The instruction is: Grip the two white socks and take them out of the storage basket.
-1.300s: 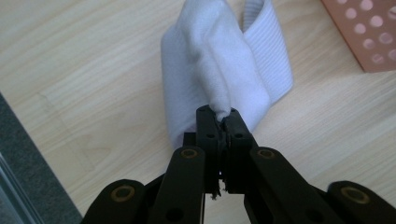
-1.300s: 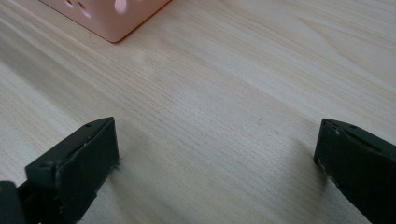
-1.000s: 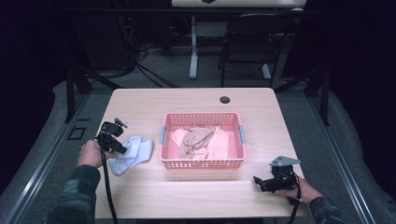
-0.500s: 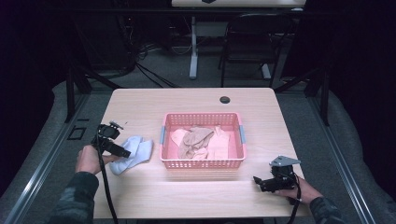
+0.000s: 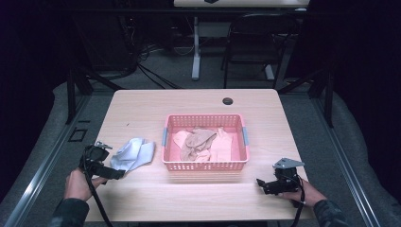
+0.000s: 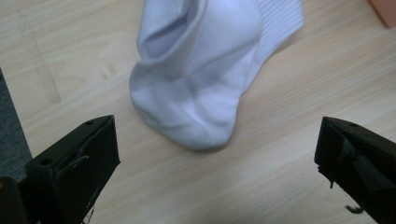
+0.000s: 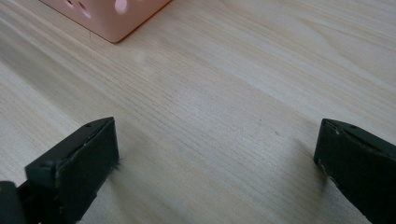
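Where dark room surrounds it, pale wood table [image 5: 142,109], pink basket [image 5: 204,165], white sock [image 5: 132,154]

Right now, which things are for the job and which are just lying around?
Likely for the job: white sock, pink basket holding clothes, left gripper, right gripper.

Just lying about: chair, small dark round thing on the table.

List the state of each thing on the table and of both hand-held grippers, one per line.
Left hand-held gripper: open, jaws wide apart, holding nothing, just short of the sock.
Right hand-held gripper: open, holding nothing, over bare table.
White sock: crumpled, lying flat on the table, outside the basket.
Pink basket: upright, holding a loose pile of tan and pink clothing.
Clothing: bunched inside the basket.
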The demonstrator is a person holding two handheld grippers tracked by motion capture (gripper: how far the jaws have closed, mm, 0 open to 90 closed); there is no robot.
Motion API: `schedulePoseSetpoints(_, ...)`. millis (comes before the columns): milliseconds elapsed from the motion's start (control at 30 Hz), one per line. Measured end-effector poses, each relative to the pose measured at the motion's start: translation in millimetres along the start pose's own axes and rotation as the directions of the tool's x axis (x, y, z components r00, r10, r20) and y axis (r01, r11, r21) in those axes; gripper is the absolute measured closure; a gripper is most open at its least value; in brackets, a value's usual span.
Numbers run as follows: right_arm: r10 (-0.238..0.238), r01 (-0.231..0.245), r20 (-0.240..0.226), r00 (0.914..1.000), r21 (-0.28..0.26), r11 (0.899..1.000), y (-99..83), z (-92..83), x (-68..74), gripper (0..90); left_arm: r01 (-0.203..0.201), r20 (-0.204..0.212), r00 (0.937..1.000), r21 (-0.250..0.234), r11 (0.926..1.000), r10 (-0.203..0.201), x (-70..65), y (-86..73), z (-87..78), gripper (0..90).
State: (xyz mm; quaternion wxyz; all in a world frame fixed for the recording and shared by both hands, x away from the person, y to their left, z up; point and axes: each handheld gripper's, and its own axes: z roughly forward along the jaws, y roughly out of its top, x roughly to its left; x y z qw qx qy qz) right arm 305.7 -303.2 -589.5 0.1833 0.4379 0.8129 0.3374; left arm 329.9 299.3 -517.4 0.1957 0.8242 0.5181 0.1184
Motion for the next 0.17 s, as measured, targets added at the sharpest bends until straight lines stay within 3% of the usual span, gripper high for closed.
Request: schedulePoseSetpoints(167,0.001,-0.001,0.000,1.0000,0.002,1.000,0.1,-0.1,0.0,0.0,0.041,-0.003,0.9991,-0.043,0.9982,-0.041,-2.5,-22.2,11.0,0.1)
